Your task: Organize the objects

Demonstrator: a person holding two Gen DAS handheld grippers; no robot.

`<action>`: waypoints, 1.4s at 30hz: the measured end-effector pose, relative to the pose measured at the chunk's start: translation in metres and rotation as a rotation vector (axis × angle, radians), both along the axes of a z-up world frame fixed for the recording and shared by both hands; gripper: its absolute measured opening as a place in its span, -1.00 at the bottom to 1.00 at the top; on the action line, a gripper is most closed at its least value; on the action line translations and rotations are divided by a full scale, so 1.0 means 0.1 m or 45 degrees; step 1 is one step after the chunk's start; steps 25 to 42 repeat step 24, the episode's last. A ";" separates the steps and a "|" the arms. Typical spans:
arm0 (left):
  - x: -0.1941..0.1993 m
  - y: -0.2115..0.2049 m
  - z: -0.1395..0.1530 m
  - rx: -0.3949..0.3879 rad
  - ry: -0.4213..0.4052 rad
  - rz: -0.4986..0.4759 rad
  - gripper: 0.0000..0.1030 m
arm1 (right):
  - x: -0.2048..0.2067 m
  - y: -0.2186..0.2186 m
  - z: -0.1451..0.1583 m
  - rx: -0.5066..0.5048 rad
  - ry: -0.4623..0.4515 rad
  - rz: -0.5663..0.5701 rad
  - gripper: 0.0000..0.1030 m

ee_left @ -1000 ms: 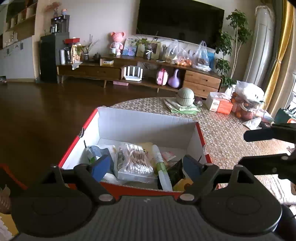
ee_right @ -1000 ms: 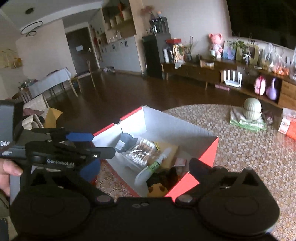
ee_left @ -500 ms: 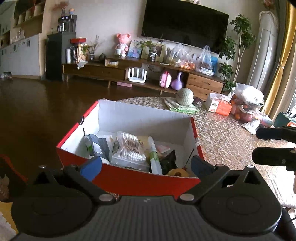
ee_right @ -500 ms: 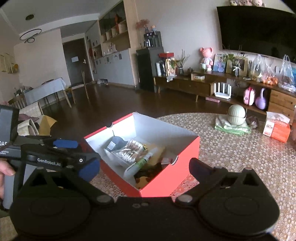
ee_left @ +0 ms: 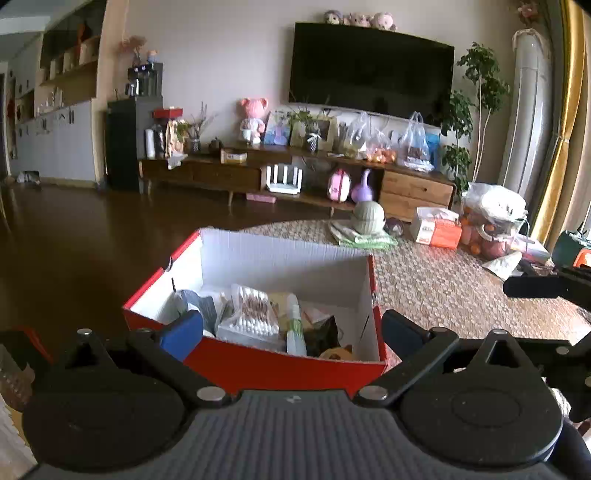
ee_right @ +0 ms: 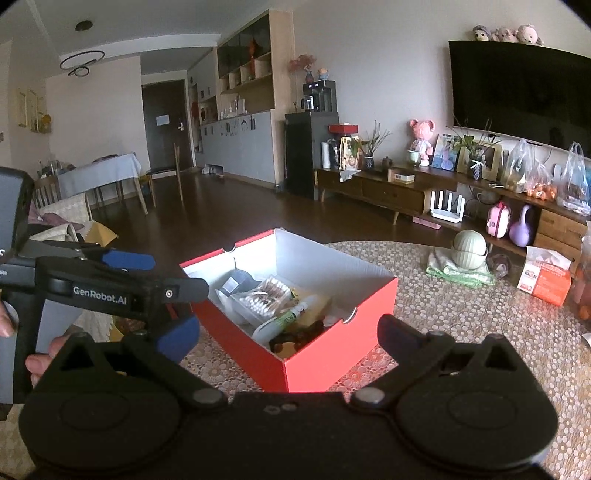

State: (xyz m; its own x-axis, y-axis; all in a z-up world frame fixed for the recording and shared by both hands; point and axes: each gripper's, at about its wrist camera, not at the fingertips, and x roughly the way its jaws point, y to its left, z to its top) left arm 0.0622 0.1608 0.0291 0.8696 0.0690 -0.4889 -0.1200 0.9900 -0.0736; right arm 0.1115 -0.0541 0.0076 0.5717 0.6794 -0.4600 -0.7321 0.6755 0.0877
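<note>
Grippers wide and empty, box in front of them on the tabletop.
Left gripper (ee_left: pixel 291 328) and right gripper (ee_right: pixel 288 332) hold nothing, probably because the items already lie inside the red box (ee_right: pixel 332 354): cotton swabs (ee_left: pixel 249 314), a tube (ee_left: pixel 295 326), packets, white inner walls; farther, a tissue box (ee_right: pixel 545 275).

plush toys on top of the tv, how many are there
4 in the left wrist view: a grey plush toy at the left end, then three pink plush toys in a row rightward. More could be hidden behind.
</note>
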 end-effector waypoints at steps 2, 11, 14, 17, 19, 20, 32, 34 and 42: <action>-0.01 0.00 0.03 -0.025 -0.007 -0.009 1.00 | 0.00 -0.04 0.00 0.013 0.009 -0.006 0.99; 0.08 0.02 0.00 -0.024 0.039 0.086 1.00 | 0.00 -0.16 -0.05 0.041 0.029 -0.044 0.99; 0.08 0.02 -0.01 0.010 0.040 0.117 1.00 | 0.00 -0.19 -0.07 0.046 0.044 -0.058 0.99; 0.09 0.03 -0.03 -0.004 0.049 0.113 1.00 | 0.00 -0.21 -0.09 0.041 0.046 -0.069 0.99; 0.09 0.03 -0.04 -0.010 0.053 0.108 1.00 | 0.00 -0.23 -0.10 0.039 0.050 -0.069 0.99; 0.09 0.03 -0.05 -0.009 0.055 0.105 1.00 | 0.00 -0.23 -0.10 0.038 0.050 -0.071 0.99; 0.12 0.00 -0.06 -0.005 0.073 0.105 1.00 | 0.02 -0.28 -0.12 0.043 0.057 -0.088 0.99; 0.12 0.00 -0.06 -0.005 0.073 0.105 1.00 | 0.02 -0.28 -0.12 0.043 0.057 -0.088 0.99; 0.12 0.00 -0.06 -0.005 0.073 0.105 1.00 | 0.02 -0.28 -0.12 0.043 0.057 -0.088 0.99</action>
